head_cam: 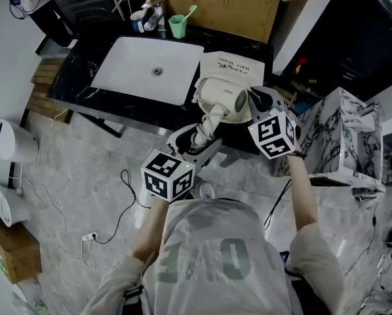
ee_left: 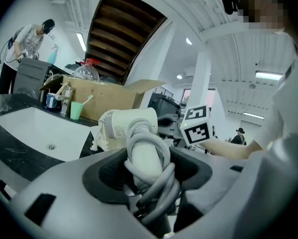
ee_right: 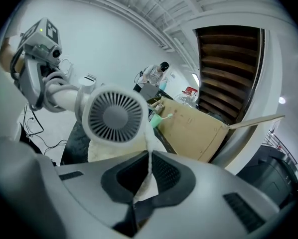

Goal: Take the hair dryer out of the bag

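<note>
The white hair dryer (head_cam: 221,100) hangs in the air over the front edge of the black counter (head_cam: 78,87), its grey cord wound round the handle (head_cam: 205,130). My left gripper (head_cam: 197,144) is shut on that handle and cord (ee_left: 148,158) from below. The cream cloth bag (head_cam: 226,66) lies behind it on the counter, with its edge lifted. My right gripper (head_cam: 260,101) is shut on a fold of the bag's cloth (ee_right: 148,156). In the right gripper view the dryer's rear grille (ee_right: 114,116) sits just above the bag (ee_right: 106,151).
A white sink (head_cam: 147,67) fills the counter's left part. A green cup (head_cam: 177,26), bottles and an open cardboard box (head_cam: 215,5) stand at the back. A marble-patterned box (head_cam: 343,136) is at the right. Cables (head_cam: 117,209) lie on the floor. Another person (ee_left: 24,44) stands far off.
</note>
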`<control>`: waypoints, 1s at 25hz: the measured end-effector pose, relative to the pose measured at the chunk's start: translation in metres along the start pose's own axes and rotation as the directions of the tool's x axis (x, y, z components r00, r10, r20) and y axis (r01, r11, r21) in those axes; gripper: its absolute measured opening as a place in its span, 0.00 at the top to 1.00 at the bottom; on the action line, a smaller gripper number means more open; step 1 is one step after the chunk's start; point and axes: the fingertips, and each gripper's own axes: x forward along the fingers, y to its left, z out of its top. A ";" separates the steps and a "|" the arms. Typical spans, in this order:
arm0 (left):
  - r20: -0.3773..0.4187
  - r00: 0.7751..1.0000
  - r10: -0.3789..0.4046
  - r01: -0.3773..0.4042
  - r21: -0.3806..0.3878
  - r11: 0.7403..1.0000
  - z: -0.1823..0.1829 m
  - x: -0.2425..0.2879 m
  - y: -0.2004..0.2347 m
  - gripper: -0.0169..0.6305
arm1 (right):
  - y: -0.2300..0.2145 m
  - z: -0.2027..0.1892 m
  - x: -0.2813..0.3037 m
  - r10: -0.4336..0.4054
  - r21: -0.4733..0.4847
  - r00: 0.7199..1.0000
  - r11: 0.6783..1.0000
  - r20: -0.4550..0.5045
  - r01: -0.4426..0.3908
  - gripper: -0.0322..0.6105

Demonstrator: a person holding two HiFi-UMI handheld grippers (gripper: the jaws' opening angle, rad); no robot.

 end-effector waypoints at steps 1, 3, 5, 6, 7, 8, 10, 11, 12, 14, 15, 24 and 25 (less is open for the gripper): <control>0.025 1.000 -0.002 0.002 -0.001 1.000 0.009 -0.004 -0.001 0.55 | 0.001 0.000 0.000 0.001 -0.001 1.000 1.000 -0.002 -0.001 0.88; 0.075 0.997 0.004 -0.005 0.011 1.000 0.028 -0.011 -0.002 0.55 | 0.005 0.000 0.001 0.002 -0.006 1.000 1.000 -0.007 -0.002 0.88; 0.123 0.992 0.013 -0.018 0.037 0.999 0.048 -0.017 0.002 0.55 | 0.010 -0.001 0.002 0.007 -0.009 1.000 1.000 -0.013 -0.007 0.88; 0.146 0.989 0.019 -0.027 0.053 0.998 0.058 -0.020 0.004 0.55 | 0.012 -0.002 0.003 0.011 -0.009 1.000 1.000 -0.018 -0.011 0.88; 0.168 0.985 0.028 -0.040 0.069 0.997 0.068 -0.022 0.008 0.55 | 0.015 -0.004 0.003 0.013 -0.010 1.000 1.000 -0.023 -0.013 0.88; 0.190 0.981 0.038 -0.055 0.085 0.995 0.078 -0.023 0.011 0.55 | 0.017 -0.005 0.004 0.014 -0.011 1.000 1.000 -0.027 -0.014 0.88; 0.239 0.969 0.056 -0.083 0.105 0.991 0.098 -0.026 0.018 0.55 | 0.021 -0.007 0.003 0.016 -0.004 0.999 1.000 -0.034 -0.016 0.88; 0.265 0.962 0.065 -0.097 0.110 0.989 0.108 -0.028 0.020 0.55 | 0.022 -0.008 0.003 0.019 0.005 0.999 1.000 -0.036 -0.018 0.88; 0.290 0.954 0.074 -0.112 0.116 0.987 0.117 -0.029 0.023 0.55 | 0.024 -0.009 0.002 0.021 0.013 0.999 1.000 -0.037 -0.021 0.88; 0.341 0.935 0.098 -0.150 0.129 0.980 0.135 -0.031 0.029 0.55 | 0.027 -0.012 0.001 0.025 0.022 0.999 0.999 -0.040 -0.024 0.88; 0.368 0.924 0.109 -0.169 0.134 0.976 0.144 -0.031 0.031 0.55 | 0.029 -0.014 0.000 0.026 0.024 0.999 0.999 -0.042 -0.025 0.88; 0.635 0.754 0.169 -0.334 0.149 0.931 0.191 -0.059 0.040 0.55 | 0.058 -0.030 -0.004 0.029 0.047 0.998 0.999 -0.051 -0.027 0.88; 0.655 0.735 0.175 -0.350 0.146 0.925 0.191 -0.063 0.040 0.55 | 0.063 -0.033 -0.004 0.035 0.054 0.998 0.998 -0.056 -0.032 0.88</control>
